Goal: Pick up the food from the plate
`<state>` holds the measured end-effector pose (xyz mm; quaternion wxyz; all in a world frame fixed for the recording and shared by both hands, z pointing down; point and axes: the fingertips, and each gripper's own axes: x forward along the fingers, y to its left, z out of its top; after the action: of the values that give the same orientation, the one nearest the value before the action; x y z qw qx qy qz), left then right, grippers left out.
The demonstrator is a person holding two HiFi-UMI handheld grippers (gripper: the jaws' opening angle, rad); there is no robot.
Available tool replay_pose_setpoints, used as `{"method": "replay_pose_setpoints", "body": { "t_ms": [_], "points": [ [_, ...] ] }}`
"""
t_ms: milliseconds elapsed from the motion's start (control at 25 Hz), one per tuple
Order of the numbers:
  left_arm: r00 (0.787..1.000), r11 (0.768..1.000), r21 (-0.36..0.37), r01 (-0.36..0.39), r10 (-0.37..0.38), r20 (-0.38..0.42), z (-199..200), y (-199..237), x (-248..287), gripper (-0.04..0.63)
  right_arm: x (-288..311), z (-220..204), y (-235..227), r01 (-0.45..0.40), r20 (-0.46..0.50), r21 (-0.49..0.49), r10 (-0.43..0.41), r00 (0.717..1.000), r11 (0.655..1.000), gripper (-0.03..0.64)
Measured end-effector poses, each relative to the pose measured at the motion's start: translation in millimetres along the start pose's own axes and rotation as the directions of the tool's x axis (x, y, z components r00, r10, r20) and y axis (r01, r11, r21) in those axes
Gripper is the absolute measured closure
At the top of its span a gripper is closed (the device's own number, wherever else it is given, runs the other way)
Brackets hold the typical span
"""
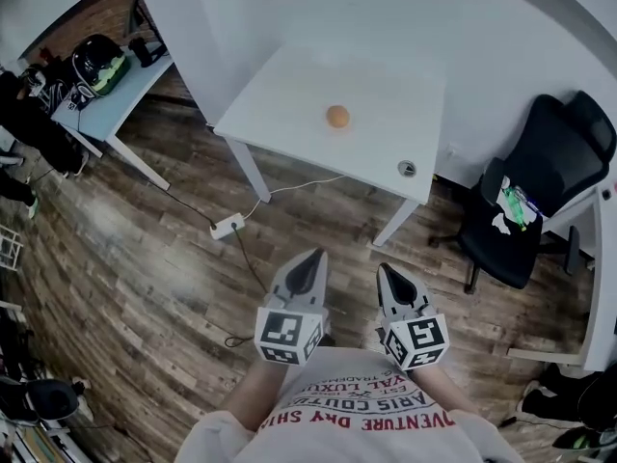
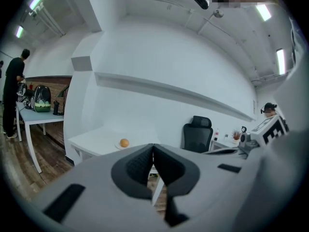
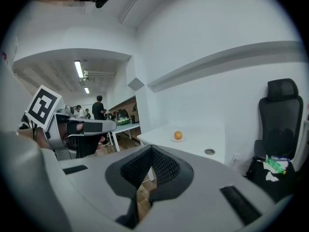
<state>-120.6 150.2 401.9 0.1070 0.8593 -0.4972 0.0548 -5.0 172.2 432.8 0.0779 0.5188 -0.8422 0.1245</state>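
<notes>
A small round orange food item (image 1: 337, 116) rests on a pale plate on the white table (image 1: 289, 95) across the room. It also shows as an orange ball (image 2: 124, 142) in the left gripper view and as the same ball (image 3: 178, 135) in the right gripper view. My left gripper (image 1: 313, 258) and right gripper (image 1: 385, 271) are held close to my body, well short of the table. Both are shut with nothing between their jaws.
A black office chair (image 1: 525, 201) stands right of the table. A power strip and cable (image 1: 228, 226) lie on the wooden floor in front of it. Another desk with a backpack (image 1: 96, 64) is at the far left. A person (image 2: 12, 95) stands there.
</notes>
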Motion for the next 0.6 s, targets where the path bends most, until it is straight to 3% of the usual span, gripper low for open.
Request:
{"method": "replay_pose_setpoints", "body": {
  "t_ms": [240,600],
  "points": [
    [0.999,1.000,-0.007,-0.028,0.028,-0.017,4,68,13,0.589,61,7,25,-0.025,-0.020,0.002,0.025,0.999,1.000,0.606],
    [0.997,0.997,-0.045,-0.068,0.066,-0.047,-5,107,45,0.589,116,11,14,-0.049,-0.044,0.021,0.050,0.998,0.999,0.606]
  ]
}}
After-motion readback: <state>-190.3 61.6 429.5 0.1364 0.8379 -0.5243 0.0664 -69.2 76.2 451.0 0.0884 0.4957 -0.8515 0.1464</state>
